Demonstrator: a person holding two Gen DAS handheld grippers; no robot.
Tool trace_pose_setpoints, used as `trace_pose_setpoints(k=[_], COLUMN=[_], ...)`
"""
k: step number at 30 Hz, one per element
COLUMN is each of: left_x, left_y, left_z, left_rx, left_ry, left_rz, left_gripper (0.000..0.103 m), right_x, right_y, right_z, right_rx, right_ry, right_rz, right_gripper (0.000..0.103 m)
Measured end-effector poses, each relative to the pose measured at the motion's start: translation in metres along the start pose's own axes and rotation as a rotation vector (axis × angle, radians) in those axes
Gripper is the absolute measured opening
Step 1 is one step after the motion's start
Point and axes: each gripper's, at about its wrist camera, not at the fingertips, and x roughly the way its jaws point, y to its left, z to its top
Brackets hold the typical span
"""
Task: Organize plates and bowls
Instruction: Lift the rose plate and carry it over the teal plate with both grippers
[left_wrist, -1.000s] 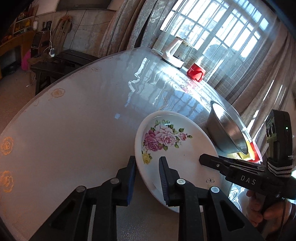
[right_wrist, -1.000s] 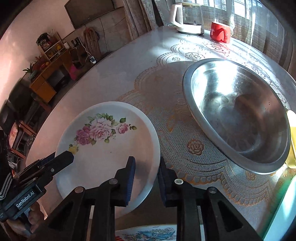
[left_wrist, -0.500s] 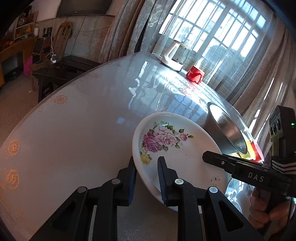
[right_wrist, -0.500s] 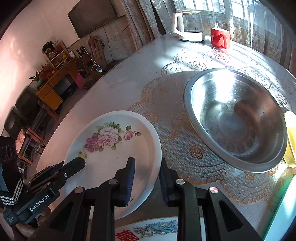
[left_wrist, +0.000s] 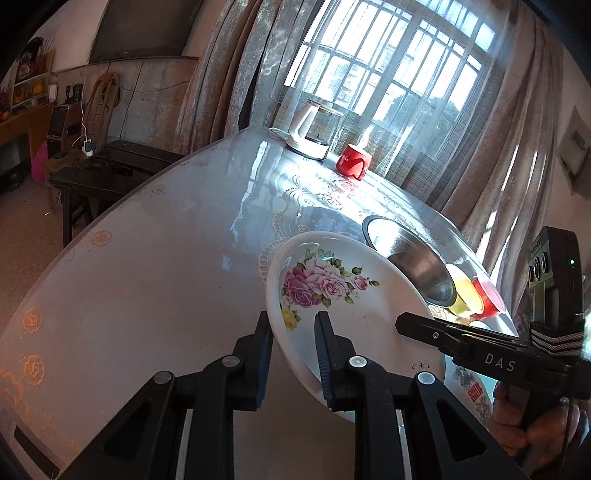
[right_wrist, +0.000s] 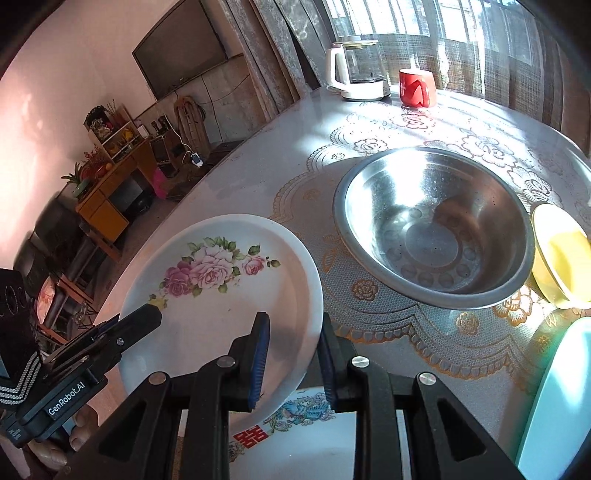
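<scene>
1. Left gripper (left_wrist: 291, 345): both fingers straddle the near rim of the rose plate (left_wrist: 343, 291), one blue pad under the rim and one over it. Pads sit close against the rim; it reads as clamped on the plate.
2. Right gripper (right_wrist: 291, 347): fingers straddle the opposite edge of the same rose plate (right_wrist: 221, 280), one pad above the white surface, one outside the rim. A gap shows at the inner pad; cannot tell whether it is truly pinching or only bracketing.
3. Rose plate is tilted and appears lifted off the table (left_wrist: 147, 266), held between the two claws.
4. Directly beneath the right claw: a second plate with a red character and blue bird print (right_wrist: 295, 428), lying flat.
5. Ahead and right of the right claw: steel bowl (right_wrist: 436, 229), upright on the lace cloth, apart from the rose plate.
6. Further right of the bowl: yellow bowl (right_wrist: 561, 258), just beside the steel rim. A pale turquoise dish edge (right_wrist: 554, 398) sits at far right.
7. Far ahead of both claws, near the window: white kettle (right_wrist: 354, 70) and red mug (right_wrist: 417, 88), side by side.
</scene>
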Motion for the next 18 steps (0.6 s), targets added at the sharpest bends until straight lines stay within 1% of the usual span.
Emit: trace_pose_setpoints(k=[10, 18], left_x=[0.001, 0.005], left_y=[-0.049, -0.091], left_z=[-0.006, -0.010], left_rx=[0.073, 0.138], left_ry=[0.016, 0.029], left_rz=[-0.068, -0.127], left_gripper=[0.022, 0.022], right_x=[-0.043, -0.080], right_y=[-0.037, -0.064], right_z=[-0.025, -0.049], right_rx=[0.092, 0.162], right_ry=[-0.058, -0.124], right_rz=[-0.020, -0.039], right_gripper=[0.027, 0.027])
